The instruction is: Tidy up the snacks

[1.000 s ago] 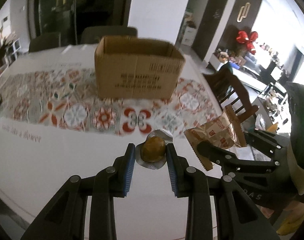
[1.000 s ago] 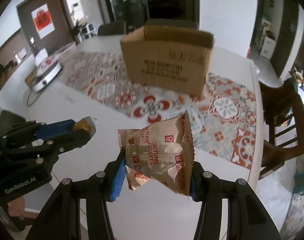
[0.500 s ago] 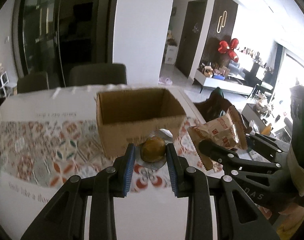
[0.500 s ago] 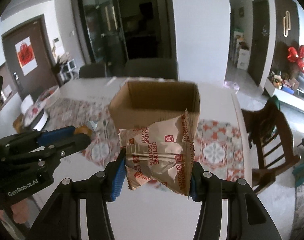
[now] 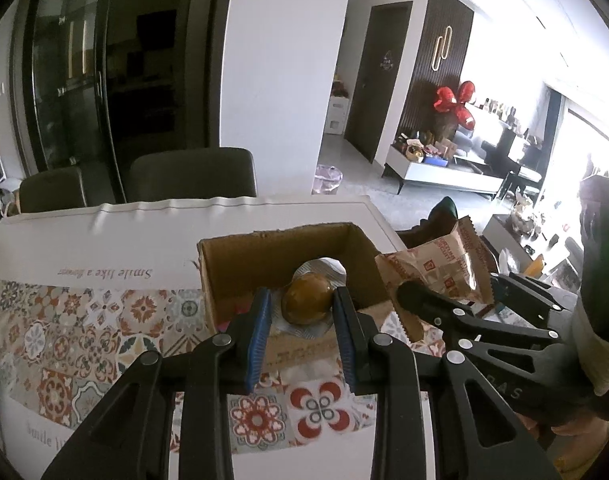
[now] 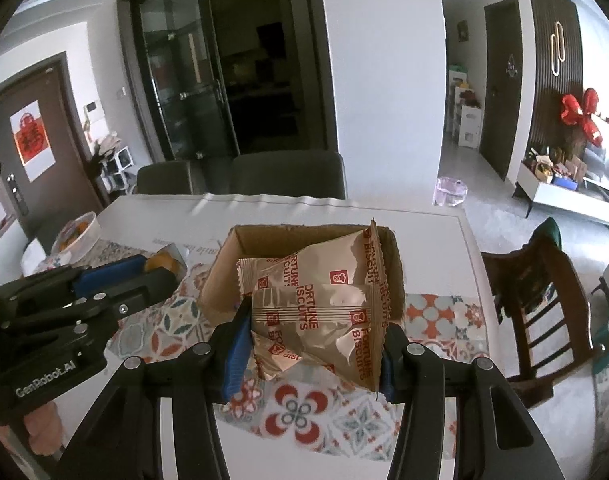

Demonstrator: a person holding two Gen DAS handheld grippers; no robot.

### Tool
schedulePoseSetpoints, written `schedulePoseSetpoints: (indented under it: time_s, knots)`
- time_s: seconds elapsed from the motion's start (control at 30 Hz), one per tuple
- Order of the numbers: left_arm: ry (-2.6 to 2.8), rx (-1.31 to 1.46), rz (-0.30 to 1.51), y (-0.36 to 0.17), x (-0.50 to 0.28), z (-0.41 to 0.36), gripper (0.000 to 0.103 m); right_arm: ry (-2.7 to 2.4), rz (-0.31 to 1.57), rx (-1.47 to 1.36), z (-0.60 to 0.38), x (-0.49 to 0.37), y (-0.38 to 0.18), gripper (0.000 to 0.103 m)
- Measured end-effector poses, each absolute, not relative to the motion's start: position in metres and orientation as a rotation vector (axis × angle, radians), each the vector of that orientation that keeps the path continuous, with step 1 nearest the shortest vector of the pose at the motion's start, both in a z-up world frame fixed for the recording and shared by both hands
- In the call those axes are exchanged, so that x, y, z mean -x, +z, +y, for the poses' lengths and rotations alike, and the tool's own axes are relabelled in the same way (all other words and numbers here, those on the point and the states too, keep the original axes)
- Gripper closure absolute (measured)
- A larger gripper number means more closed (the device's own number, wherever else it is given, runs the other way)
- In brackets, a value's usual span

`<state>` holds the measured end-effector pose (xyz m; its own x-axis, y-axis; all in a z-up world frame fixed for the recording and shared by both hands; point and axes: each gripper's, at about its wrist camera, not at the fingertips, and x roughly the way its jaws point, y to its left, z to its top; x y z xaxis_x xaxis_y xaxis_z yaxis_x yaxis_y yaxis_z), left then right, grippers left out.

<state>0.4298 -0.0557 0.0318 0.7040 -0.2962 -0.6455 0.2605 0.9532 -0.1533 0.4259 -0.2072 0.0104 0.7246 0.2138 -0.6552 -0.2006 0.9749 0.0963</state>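
My left gripper [image 5: 302,312] is shut on a small golden pastry in a clear wrapper [image 5: 307,303] and holds it in the air over the front wall of the open cardboard box [image 5: 240,264]. My right gripper [image 6: 310,332] is shut on a tan Fortune Biscuits packet [image 6: 320,304], held up in front of the same box [image 6: 264,240]. In the left wrist view the right gripper [image 5: 432,300] and its packet [image 5: 444,268] sit just right of the box. In the right wrist view the left gripper [image 6: 160,270] and pastry [image 6: 162,262] sit left of the box.
The box stands on a patterned tile runner [image 5: 84,320] across a white table [image 5: 104,228]. Dark chairs [image 6: 280,174] stand at the far side, a wooden chair [image 6: 544,292] at the right. A round dish [image 6: 74,234] sits at the table's far left.
Both grippers have risen and moved forward with their snacks. The box, far ahead a second ago, now lies close below the fingertips, and its inside shows.
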Motion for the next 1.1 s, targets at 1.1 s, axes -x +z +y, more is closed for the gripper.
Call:
schedulePoseSetpoints:
  time_s: [1.1]
  knots:
    - [-0.217,0.0,0.893,-0.02,-0.528,-0.041,0.035,0.15,0.96,-0.019,-0.202,-0.534,-0.05,0.028]
